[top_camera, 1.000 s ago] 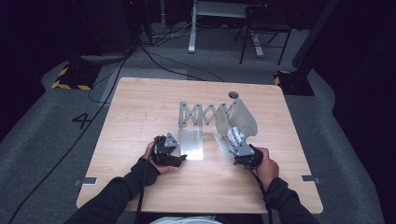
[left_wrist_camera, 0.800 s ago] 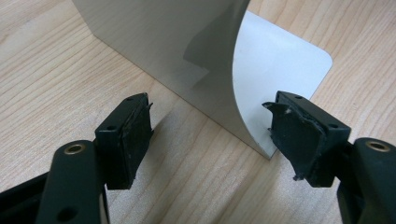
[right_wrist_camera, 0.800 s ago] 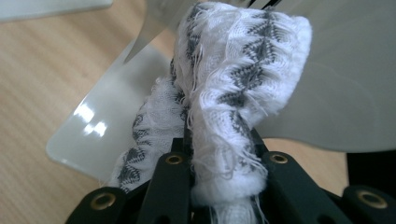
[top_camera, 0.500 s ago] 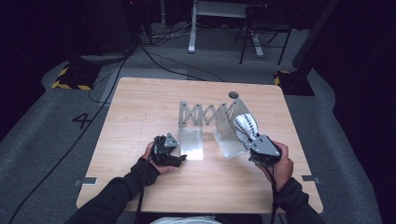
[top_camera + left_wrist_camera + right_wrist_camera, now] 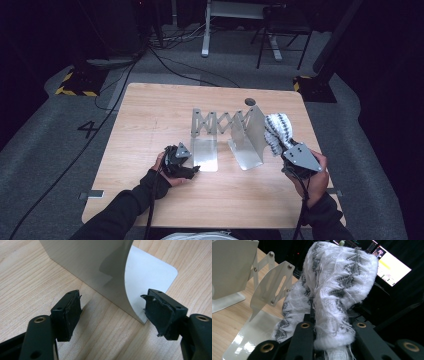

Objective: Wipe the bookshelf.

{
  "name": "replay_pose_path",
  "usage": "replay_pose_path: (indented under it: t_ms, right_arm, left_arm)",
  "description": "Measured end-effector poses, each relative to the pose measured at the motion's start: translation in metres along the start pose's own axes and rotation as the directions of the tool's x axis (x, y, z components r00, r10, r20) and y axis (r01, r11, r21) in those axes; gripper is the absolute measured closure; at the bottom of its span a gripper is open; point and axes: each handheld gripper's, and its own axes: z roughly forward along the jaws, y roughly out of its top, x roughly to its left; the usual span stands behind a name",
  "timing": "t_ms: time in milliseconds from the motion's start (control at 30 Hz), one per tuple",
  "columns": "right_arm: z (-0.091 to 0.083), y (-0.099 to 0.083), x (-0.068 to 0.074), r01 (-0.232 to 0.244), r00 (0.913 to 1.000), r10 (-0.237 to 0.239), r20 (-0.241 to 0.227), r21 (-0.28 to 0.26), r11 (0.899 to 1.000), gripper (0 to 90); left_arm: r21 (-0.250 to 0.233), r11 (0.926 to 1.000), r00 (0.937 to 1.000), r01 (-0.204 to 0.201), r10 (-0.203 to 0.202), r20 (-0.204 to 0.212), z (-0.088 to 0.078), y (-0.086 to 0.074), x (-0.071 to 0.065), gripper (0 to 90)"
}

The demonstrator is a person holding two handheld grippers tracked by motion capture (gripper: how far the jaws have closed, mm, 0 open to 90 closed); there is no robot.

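Right gripper (image 5: 284, 150) clamps knit cloth (image 5: 276, 131) lifted beside rack (image 5: 227, 132); left gripper (image 5: 112, 312) gapes astride its plate edge; next, likely placement in rack.

Light wood-grain table (image 5: 150, 115), rectangular, rounded corners, with a small dark round port (image 5: 250, 102) near its far edge. Grey carpeted floor (image 5: 45, 150) all round, bearing a dark painted numeral "4" (image 5: 88, 129) to the left of the table. Two yellow-and-black hazard-striped floor plates, one far left (image 5: 76, 91) and one far right (image 5: 302, 83). Black cables (image 5: 165, 60) trailing across the carpet behind the table. White desk leg with foot (image 5: 206, 30) and a dark chair frame (image 5: 277, 35) at the back. Lit monitor screen (image 5: 390, 267) in the darkness beyond. Surroundings dim; light falls mainly on the tabletop.
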Motion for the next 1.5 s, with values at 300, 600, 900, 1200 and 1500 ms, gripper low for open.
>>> replay_pose_path:
  t_ms: [300,600,900,1200,1500]
  right_arm:
    - [0.023,-0.015,0.033,0.113,0.9861,-0.096,-0.135,0.121,0.986,79.1]
    - [0.055,-0.040,0.055,0.121,0.9701,-0.072,-0.232,0.205,0.971,79.1]
    - [0.078,-0.050,0.077,0.133,0.9478,-0.053,-0.314,0.239,0.962,78.8]
    - [0.075,-0.037,0.077,0.142,0.9568,-0.096,-0.274,0.151,0.978,78.7]
    - [0.038,-0.006,0.043,0.075,0.9924,-0.071,-0.100,0.033,0.997,78.9]
  left_arm:
    - [0.000,1.0000,1.0000,0.000,0.000,0.000,0.000,0.000,0.000,29.3]
    - [0.000,1.0000,1.0000,0.000,0.000,-0.001,0.000,0.000,0.000,29.3]
    - [0.000,1.0000,1.0000,0.000,0.000,0.000,0.000,0.000,0.000,29.3]
    - [0.000,1.0000,1.0000,0.000,0.000,0.000,0.000,0.000,0.000,29.3]
    - [0.000,1.0000,1.0000,0.000,0.000,0.000,0.000,0.000,0.000,29.3]
